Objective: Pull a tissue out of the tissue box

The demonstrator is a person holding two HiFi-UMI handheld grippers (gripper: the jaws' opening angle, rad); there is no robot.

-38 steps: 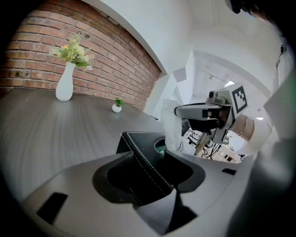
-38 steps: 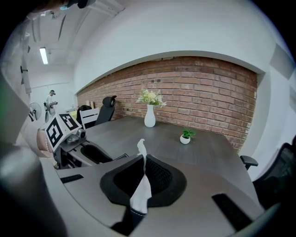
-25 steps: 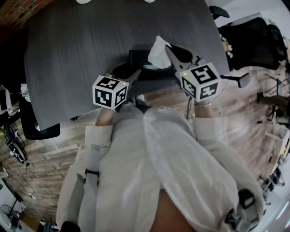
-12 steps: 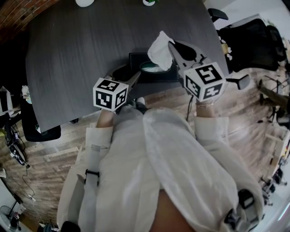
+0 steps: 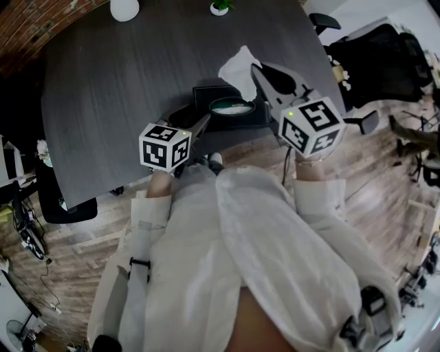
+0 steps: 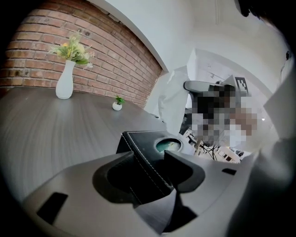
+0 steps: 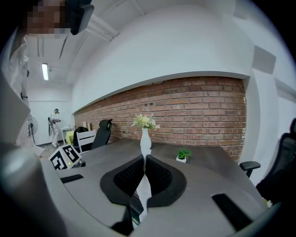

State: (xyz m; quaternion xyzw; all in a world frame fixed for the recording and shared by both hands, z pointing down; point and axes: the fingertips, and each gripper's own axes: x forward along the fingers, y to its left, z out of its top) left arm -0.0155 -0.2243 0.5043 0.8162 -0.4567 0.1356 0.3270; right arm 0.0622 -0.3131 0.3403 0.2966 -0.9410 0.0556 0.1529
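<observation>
A black tissue box (image 5: 206, 93) with an oval opening (image 5: 232, 106) lies near the front edge of the dark table (image 5: 124, 82). My left gripper (image 5: 199, 125) is shut on the box's near corner, and in the left gripper view the stitched box edge (image 6: 143, 159) runs between the jaws of the left gripper (image 6: 150, 169). My right gripper (image 5: 256, 69) is shut on a white tissue (image 5: 237, 67) and holds it above the box. In the right gripper view a strip of tissue (image 7: 144, 192) is pinched between the closed jaws of the right gripper (image 7: 144, 162). The hanging tissue (image 6: 173, 99) also shows in the left gripper view.
A white vase (image 5: 124, 7) with flowers (image 6: 71, 48) and a small potted plant (image 5: 220, 7) stand at the table's far side. Office chairs (image 5: 385, 55) stand to the right, another chair (image 5: 62, 199) at the left. A brick wall (image 7: 194, 111) lies behind the table.
My right gripper has risen with the tissue, and the tissue now hangs clear above the box's opening. The left gripper has stayed on the box.
</observation>
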